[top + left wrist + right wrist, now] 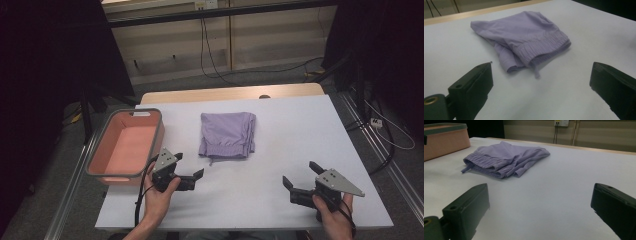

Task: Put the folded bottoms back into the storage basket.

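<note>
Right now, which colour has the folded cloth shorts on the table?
Light purple folded shorts, plain, clearest in the left gripper view.

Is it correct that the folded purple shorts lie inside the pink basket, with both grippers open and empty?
Not quite: the folded purple shorts lie on the white table, beside the pink basket, as the high view shows. The left gripper and right gripper are open and empty.

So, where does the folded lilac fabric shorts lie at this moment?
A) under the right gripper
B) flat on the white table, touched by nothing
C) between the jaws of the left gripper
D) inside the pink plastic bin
B: the folded lilac fabric shorts lie on the white table, apart from both open grippers and beside the pink plastic bin.
</note>
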`<state>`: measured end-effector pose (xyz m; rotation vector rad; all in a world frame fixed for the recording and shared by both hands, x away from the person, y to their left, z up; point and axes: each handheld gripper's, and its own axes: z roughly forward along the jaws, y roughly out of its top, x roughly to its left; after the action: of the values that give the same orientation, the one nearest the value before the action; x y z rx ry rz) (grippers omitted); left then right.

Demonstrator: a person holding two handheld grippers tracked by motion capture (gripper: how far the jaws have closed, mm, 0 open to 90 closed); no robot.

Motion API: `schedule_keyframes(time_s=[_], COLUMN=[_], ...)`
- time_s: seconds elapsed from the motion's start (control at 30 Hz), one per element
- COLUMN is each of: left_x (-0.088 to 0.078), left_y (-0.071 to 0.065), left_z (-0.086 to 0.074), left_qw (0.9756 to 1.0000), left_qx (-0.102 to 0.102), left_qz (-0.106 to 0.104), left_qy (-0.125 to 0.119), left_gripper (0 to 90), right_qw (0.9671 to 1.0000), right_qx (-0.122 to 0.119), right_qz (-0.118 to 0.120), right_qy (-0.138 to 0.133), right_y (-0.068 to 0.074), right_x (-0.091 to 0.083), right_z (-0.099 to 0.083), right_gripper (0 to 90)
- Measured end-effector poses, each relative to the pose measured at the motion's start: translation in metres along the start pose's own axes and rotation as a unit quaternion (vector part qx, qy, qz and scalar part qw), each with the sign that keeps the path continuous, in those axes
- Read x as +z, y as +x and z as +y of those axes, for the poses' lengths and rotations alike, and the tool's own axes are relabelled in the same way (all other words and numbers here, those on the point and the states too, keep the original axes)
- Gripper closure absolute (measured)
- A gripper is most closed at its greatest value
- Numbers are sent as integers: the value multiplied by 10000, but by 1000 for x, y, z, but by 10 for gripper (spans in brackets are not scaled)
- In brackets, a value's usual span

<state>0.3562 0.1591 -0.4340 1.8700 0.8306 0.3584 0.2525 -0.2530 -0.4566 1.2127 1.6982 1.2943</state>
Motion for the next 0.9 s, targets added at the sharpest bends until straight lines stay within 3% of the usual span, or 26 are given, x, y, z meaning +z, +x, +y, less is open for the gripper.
schedule_keyframes(time_s=[0.03,0.1,0.27,0.5,0.6,0.8,0.9], left_x=[3,9,10,12,14,19,24], left_y=[1,3,10,13,14,15,17], left_z=[1,2,6,19,23,34,39], left_qw=[9999,9999,9999,9996,9999,9997,9998], left_qx=[-88,-77,-62,189,147,204,193], left_qz=[-24,-75,72,207,64,152,93], left_qy=[56,123,39,-33,-16,17,54], left_gripper=[49,49,58,60,71,73,78], right_qw=[10000,10000,10000,10000,10000,10000,10000], right_qx=[3,10,8,15,13,-6,-23], right_qz=[-6,-11,-8,-35,-36,-45,-23], right_qy=[2,6,14,29,34,45,57], right_y=[0,-1,-1,-1,-1,0,0], right_x=[0,0,0,0,0,1,1], right_z=[0,0,0,0,0,0,-1], right_gripper=[17,17,17,17,17,17,17])
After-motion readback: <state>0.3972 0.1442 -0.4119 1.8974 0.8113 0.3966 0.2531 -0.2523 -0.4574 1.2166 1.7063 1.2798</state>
